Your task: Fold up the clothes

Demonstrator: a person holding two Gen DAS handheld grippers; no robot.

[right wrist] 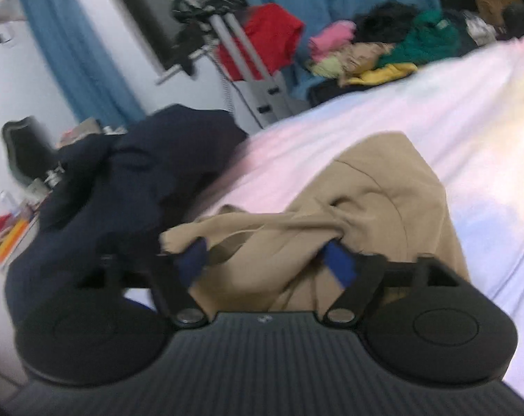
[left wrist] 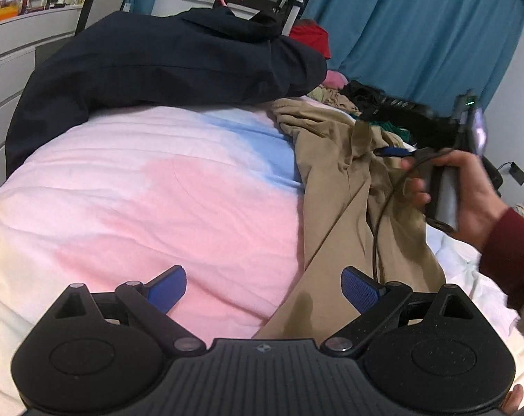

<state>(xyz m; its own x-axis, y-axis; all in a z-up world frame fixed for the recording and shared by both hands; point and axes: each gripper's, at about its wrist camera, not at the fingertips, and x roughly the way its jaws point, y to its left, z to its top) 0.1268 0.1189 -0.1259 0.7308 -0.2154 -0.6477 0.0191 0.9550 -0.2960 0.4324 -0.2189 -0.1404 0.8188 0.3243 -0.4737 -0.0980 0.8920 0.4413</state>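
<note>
Left-wrist view recorded the left gripper (left wrist: 263,287) spread wide and empty over the crumpled tan cotton trousers (left wrist: 348,187), unfolded, their bunched cloth lying between the right gripper (right wrist: 265,261) fingers, grip uncertain; folding judged barely begun.

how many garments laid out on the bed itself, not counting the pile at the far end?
2. The navy jacket lies across the far left of the bed; the tan garment runs down its right side, at the right gripper. More may be hidden underneath.
</note>
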